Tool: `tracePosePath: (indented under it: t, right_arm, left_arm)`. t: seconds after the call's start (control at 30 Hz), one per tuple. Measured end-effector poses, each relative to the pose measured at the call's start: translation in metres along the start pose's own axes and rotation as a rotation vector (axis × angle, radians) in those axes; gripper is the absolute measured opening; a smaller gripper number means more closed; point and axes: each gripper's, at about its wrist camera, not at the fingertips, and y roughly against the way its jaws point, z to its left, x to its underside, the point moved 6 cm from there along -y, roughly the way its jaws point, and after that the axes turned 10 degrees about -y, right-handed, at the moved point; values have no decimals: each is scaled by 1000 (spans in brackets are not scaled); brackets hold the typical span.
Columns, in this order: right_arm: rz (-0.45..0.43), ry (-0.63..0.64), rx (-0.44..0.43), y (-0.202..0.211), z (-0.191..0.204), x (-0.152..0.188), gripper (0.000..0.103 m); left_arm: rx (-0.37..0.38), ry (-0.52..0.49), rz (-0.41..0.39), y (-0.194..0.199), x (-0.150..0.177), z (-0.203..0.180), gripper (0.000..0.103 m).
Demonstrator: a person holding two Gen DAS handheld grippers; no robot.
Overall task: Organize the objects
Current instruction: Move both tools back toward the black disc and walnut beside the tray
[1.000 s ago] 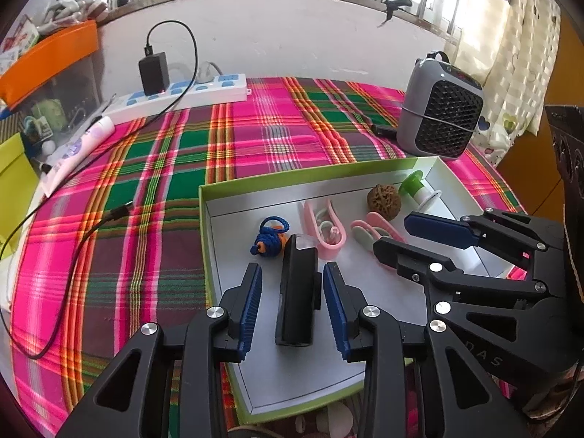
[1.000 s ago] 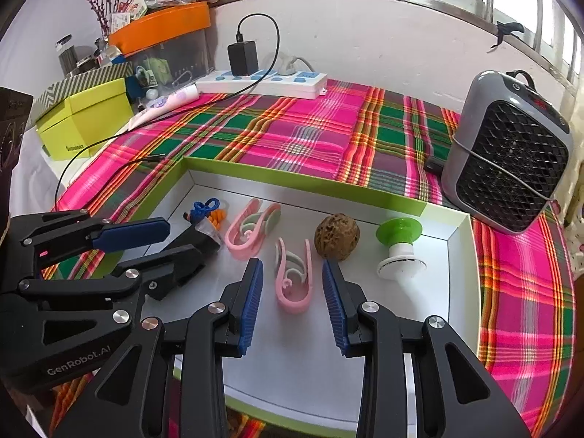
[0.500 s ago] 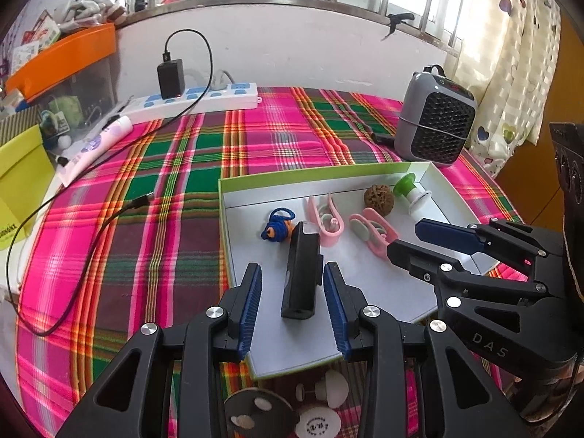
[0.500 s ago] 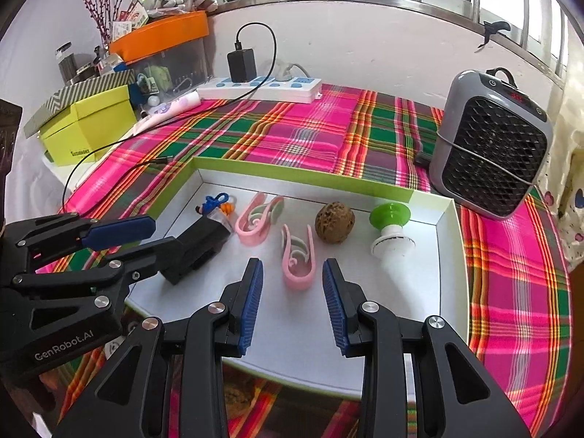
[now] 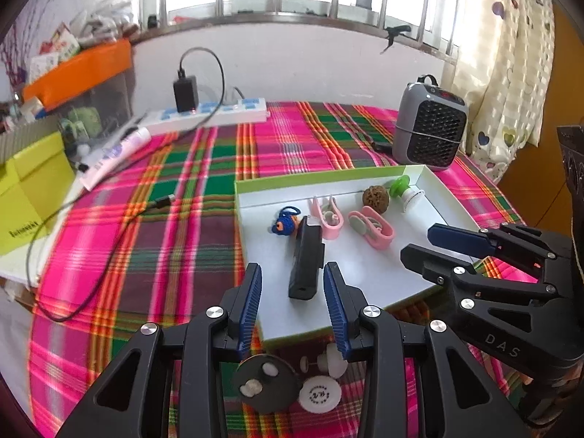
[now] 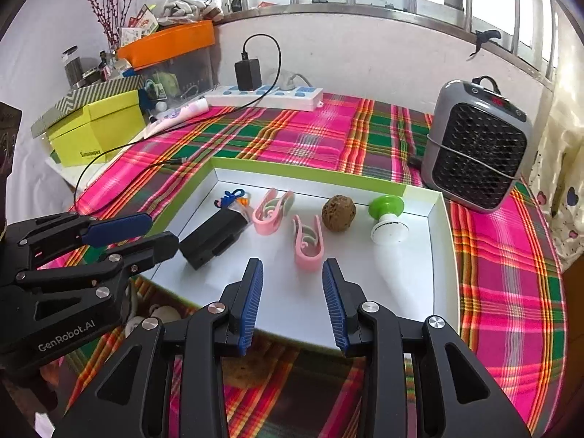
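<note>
We see woven plaid cloth (image 6: 328,138) over the surface, a matt cardboard tray (image 6: 401,292), a rough walnut (image 6: 338,213), and glossy pink plastic clips (image 6: 308,244).

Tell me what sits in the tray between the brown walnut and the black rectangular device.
Right wrist view: two pink plastic clips lie between the walnut and the black device.
</note>
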Motion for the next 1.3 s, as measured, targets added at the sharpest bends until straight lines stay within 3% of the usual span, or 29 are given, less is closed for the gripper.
tracePosePath:
  t: [0.57,0.9,1.07,1.3]
  right_arm:
    - [-45,-6,-15,31,6,23,35]
    - [-20,-22,-14,33,1,44,35]
    - [-5,-32,-30,30,0,52,44]
    - [25,-43,-30,21,-3,59,45]
  left_arm:
    - [33,35,-39,32,24,-1,34]
    - [46,69,-49,44,46,10,38]
    - [64,82,-33,41,59,12,40]
    - [110,88,-19,37,71,8,41]
